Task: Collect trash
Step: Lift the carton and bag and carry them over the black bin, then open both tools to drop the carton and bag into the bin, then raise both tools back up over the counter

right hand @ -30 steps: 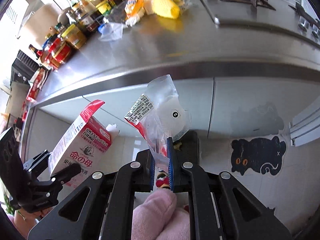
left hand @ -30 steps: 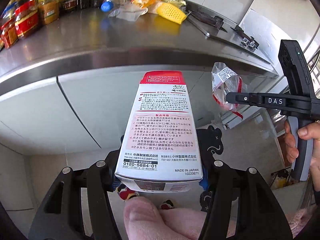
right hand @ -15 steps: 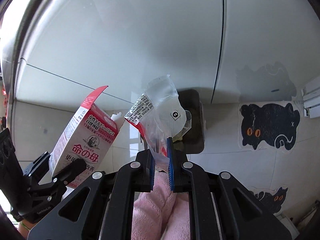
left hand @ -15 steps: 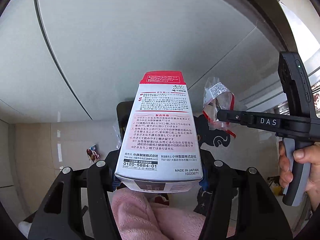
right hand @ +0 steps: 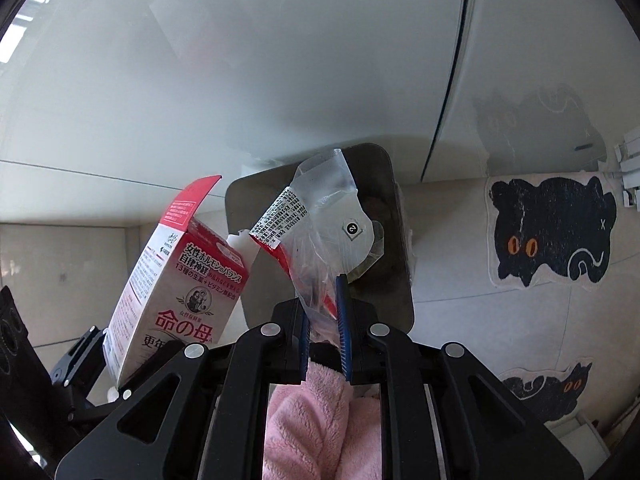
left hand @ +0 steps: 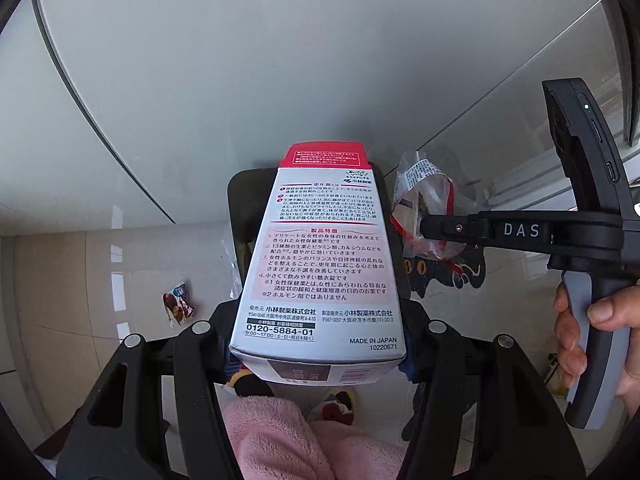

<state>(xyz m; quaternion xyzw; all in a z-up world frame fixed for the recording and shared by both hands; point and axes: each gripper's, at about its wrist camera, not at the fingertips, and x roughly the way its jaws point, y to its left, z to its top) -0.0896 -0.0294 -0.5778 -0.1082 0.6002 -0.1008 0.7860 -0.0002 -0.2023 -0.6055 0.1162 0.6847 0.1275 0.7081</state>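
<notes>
step: both hands over the bin [right hand: 320, 240], ready to drop stuff
left gripper [left hand: 320, 344]: jaws clamped on the medicine box [left hand: 320, 264], which sticks out ahead over the bin
right gripper [right hand: 323, 320]: jaws just started easing apart, plastic wrapper [right hand: 320, 232] between them, bin right ahead
next: spread both jaws fully so everything falls in, I guess
</notes>
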